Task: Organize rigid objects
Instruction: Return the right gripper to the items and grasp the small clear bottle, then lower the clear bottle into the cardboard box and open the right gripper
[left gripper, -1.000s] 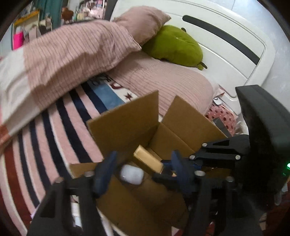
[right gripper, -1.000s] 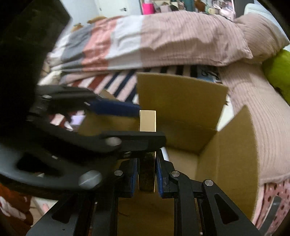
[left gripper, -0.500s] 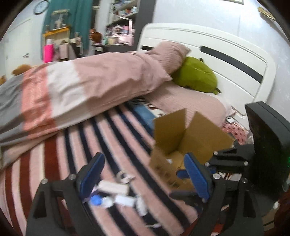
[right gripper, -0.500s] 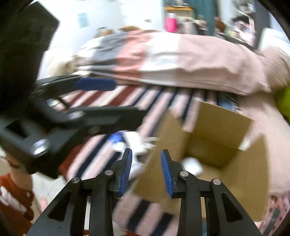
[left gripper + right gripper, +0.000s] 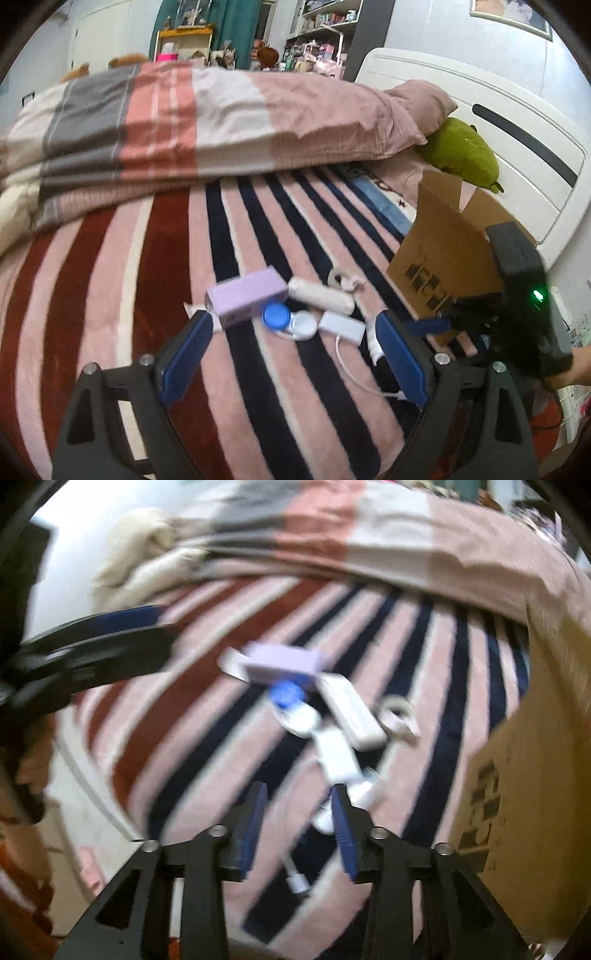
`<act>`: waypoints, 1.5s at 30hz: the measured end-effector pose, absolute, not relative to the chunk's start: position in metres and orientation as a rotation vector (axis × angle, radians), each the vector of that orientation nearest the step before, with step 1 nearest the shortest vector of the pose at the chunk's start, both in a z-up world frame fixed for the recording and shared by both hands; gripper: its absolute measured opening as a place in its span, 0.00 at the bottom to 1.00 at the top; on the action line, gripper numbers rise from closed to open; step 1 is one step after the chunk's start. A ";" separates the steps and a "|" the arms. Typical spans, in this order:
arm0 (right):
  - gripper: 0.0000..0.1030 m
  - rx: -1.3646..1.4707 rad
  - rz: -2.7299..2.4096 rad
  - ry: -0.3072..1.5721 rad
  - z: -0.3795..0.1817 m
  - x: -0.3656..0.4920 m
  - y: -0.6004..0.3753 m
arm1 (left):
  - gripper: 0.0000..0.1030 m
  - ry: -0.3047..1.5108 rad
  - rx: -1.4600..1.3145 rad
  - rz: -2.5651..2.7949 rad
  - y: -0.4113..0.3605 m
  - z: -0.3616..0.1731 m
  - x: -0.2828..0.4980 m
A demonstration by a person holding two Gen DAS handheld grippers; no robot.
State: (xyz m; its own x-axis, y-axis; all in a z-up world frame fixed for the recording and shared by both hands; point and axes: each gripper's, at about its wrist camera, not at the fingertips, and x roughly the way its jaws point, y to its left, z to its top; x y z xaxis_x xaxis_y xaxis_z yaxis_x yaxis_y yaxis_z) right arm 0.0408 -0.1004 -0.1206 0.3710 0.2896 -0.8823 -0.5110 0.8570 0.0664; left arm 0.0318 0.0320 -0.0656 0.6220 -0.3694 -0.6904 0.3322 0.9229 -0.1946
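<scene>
Both have swung from cardboard box to clutter; left hand-held gripper wide, right narrowly apart, empty.

On the bed, the small box, charger and cable lie left of the cardboard box.

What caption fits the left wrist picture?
Open left tool hovers over a lilac box and small white gadgets beside a cardboard box.

Striped blanket under me. Folded quilt beyond it, pink pillow and green plush against white headboard. Cluttered shelves behind.
</scene>
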 end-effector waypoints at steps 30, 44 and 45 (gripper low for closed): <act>0.20 -0.242 0.612 0.814 -0.042 0.016 -0.089 | 0.43 0.788 -0.153 -0.686 -0.025 -0.026 0.047; 0.20 -0.118 0.447 0.760 0.003 0.034 -0.189 | 0.34 0.822 -0.065 -0.854 -0.151 0.009 0.097; 0.20 -0.111 0.428 0.769 0.005 0.038 -0.198 | 0.34 0.836 -0.053 -0.861 -0.161 0.008 0.101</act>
State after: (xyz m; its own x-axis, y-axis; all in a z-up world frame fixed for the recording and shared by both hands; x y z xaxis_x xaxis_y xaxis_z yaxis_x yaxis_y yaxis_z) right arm 0.0376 -0.1978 0.0048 0.6371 0.3343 -0.6945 -0.4141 0.9084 0.0573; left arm 0.1007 -0.1606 0.0078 0.3625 -0.6878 -0.6288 0.6485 0.6708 -0.3599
